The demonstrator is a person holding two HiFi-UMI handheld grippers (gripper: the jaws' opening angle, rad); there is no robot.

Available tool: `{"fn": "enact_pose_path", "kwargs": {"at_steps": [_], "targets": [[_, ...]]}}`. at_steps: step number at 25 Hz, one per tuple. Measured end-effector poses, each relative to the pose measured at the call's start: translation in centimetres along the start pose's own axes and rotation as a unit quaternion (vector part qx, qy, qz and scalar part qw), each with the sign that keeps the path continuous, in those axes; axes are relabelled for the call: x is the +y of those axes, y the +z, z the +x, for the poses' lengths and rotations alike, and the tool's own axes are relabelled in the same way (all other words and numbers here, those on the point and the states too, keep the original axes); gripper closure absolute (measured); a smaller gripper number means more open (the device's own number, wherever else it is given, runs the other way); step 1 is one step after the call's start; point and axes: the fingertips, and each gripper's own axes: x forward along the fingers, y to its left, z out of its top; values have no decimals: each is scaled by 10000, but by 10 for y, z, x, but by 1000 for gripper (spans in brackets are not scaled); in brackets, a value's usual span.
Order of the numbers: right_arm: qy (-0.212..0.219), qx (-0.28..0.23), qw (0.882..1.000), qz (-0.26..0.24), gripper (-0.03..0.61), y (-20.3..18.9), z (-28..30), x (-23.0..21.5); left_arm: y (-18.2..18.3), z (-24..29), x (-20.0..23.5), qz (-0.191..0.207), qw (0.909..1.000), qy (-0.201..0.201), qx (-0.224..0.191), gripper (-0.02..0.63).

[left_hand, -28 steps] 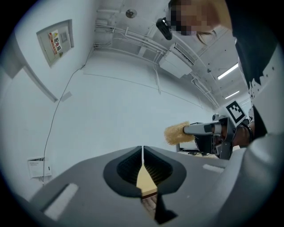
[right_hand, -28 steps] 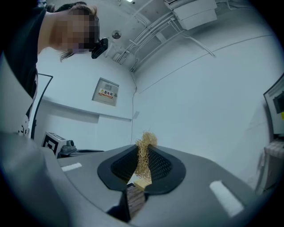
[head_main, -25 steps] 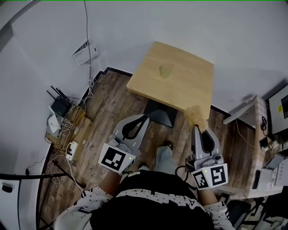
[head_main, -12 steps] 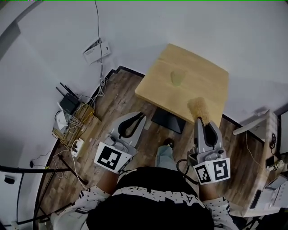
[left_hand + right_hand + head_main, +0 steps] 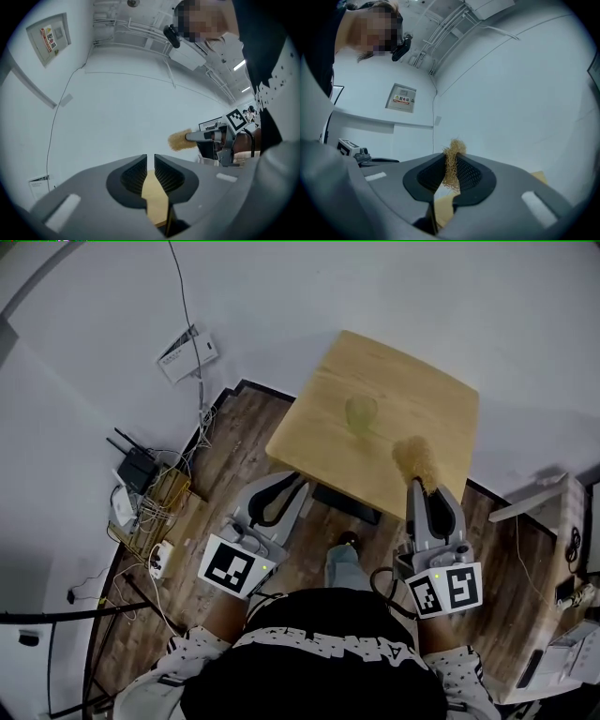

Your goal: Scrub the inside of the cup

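A clear, greenish cup (image 5: 361, 412) stands upright on the small wooden table (image 5: 422, 390), near its middle. My right gripper (image 5: 421, 486) is shut on a tan fibrous scrubber (image 5: 415, 459), whose tuft sticks out over the table's near edge, apart from the cup. The right gripper view shows the scrubber (image 5: 452, 165) pinched between the pads. My left gripper (image 5: 294, 487) hangs left of the table's near corner. Its jaws have just been opening and now stand slightly apart, with nothing between them (image 5: 150, 163). The scrubber (image 5: 180, 139) also shows in the left gripper view.
The table's dark base (image 5: 349, 502) stands on the wood floor in front of the person's shoe (image 5: 350, 542). A router (image 5: 134, 465), a wire basket (image 5: 155, 504) and loose cables crowd the floor at left. A white wall runs behind; a shelf (image 5: 544, 495) is at right.
Both grippers have moved forward toward the table, and the scrubber's tuft now overlaps the table's near edge. The cup shows nearer and larger.
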Motion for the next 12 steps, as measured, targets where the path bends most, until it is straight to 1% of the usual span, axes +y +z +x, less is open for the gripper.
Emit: {"fn": "enact_pose_path", "kwargs": {"at_steps": [3, 5, 12], "targets": [[-57, 39, 10000, 63, 511, -5, 15, -18, -6, 18, 9, 0, 10000, 21, 86, 555], [-62, 50, 9999, 90, 511, -7, 24, -27, -6, 28, 15, 33, 9999, 69, 64, 554], [-26, 96, 10000, 9, 509, -6, 59, -61, -13, 72, 30, 86, 9998, 29, 177, 546]]}}
